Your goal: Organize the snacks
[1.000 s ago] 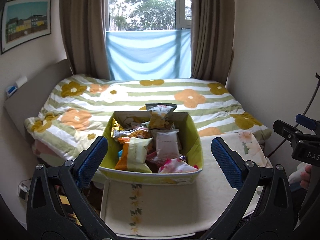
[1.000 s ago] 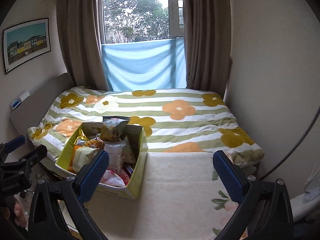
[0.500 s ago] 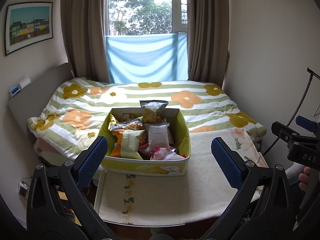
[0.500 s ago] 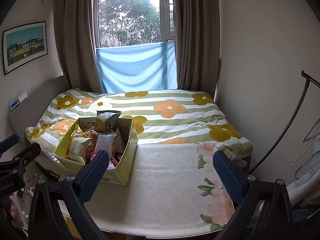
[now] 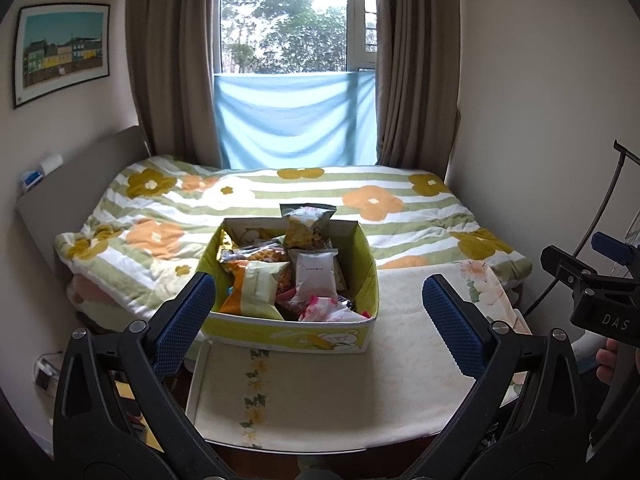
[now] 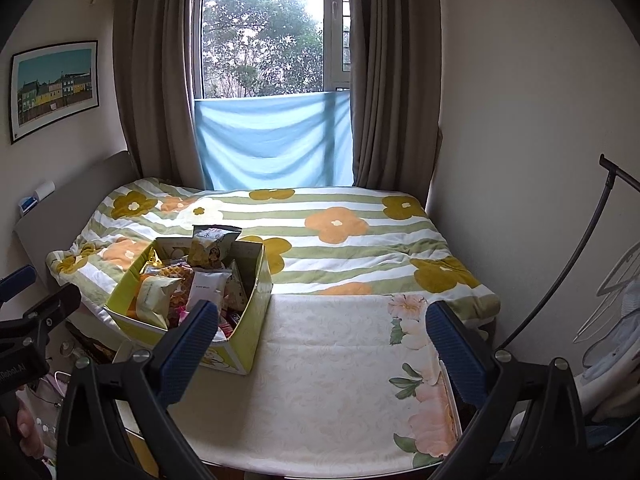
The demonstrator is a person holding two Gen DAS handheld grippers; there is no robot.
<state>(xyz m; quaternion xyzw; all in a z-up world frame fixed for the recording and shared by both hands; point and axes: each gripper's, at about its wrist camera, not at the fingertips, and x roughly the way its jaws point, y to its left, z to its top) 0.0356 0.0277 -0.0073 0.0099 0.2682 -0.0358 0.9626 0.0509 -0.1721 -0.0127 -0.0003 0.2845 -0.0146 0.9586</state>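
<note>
Leftmost, framed picture (image 5: 62, 52) on the wall, above a grey headboard (image 5: 72, 196). Next, bed (image 5: 280, 196) under a green-striped flower quilt, running back to brown curtains (image 5: 172, 60) and a window half covered by blue cloth (image 5: 294, 120).

Nearer, desk (image 5: 320, 392) with a cream floral cover, set against the foot of the bed. On its left part, yellow-green snack box (image 5: 288, 332), open-topped, crammed with packets: orange-and-cream bag (image 5: 256, 288) at front left, white pouch (image 5: 316, 276) upright in the middle, pink wrapper (image 5: 328, 312) at front right, dark-topped bag (image 5: 306, 224) poking above the back wall.

Left tool (image 5: 318, 312), seen from its own camera: blue pads (image 5: 186, 316) wide apart, nothing between them, box framed in the gap but well short of contact. Right tool (image 6: 322, 344): pads equally spread and empty, over the bare right part of the desk, box off to its left (image 6: 224, 356). Each tool's black body visible at the edge of the other's view, with part of a hand (image 5: 608, 364) behind.

Far right, plain wall and a thin black curved rod (image 6: 576, 256).
</note>
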